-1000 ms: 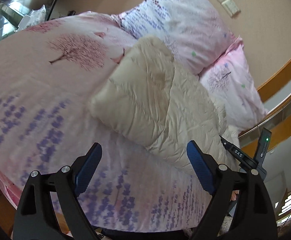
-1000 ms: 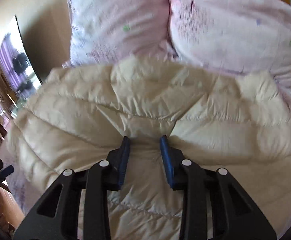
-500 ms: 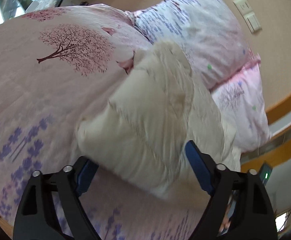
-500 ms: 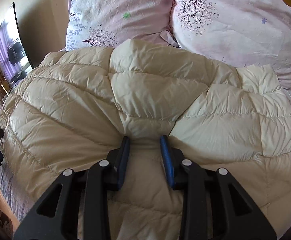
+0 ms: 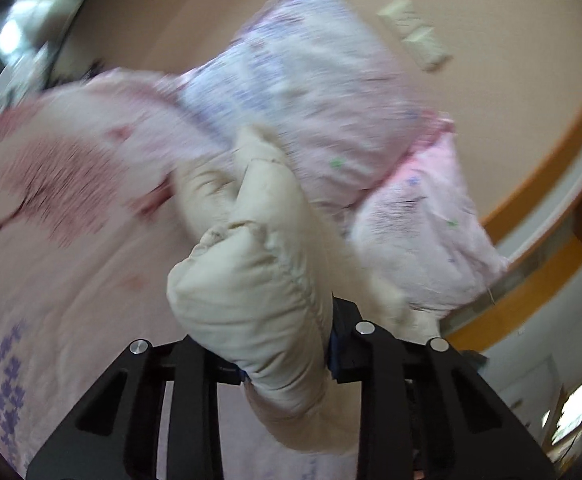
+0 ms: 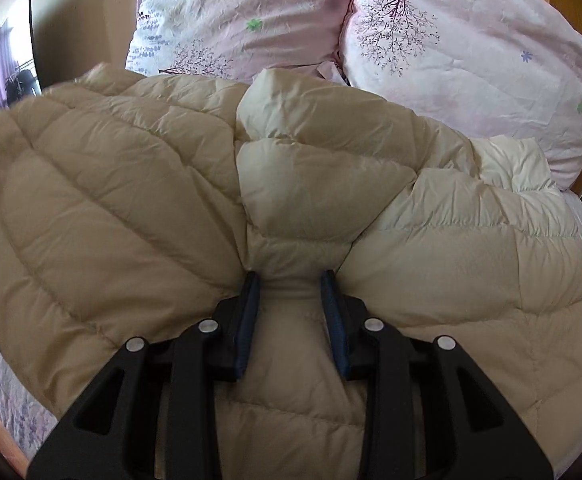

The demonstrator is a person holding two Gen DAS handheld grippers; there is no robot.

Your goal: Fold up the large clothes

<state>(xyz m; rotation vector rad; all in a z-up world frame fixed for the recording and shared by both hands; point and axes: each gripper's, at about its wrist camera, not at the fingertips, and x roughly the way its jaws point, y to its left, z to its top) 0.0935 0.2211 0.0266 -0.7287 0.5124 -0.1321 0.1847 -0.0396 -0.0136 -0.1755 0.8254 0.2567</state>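
Note:
A cream quilted puffer jacket (image 6: 131,200) lies spread on the bed in front of two pillows. My right gripper (image 6: 290,280) is shut on a pinched fold in the jacket's middle, near its front edge. In the left wrist view, blurred by motion, my left gripper (image 5: 279,332) is closing its jaws on a bunched end of the jacket (image 5: 251,280). That end is raised off the bedspread (image 5: 51,240), and its puffy cloth fills the gap and hides the left pad.
Two pink floral pillows (image 6: 231,12) (image 6: 471,60) lean against the wall behind the jacket. A wooden bed rail (image 5: 531,200) curves along the right. Wall switches (image 5: 415,40) sit above the pillows. A dark screen (image 6: 7,60) stands at the far left.
My left gripper went from wide open over the bedspread to closing on the jacket's end and lifting it. The right gripper kept its grip and stayed almost still.

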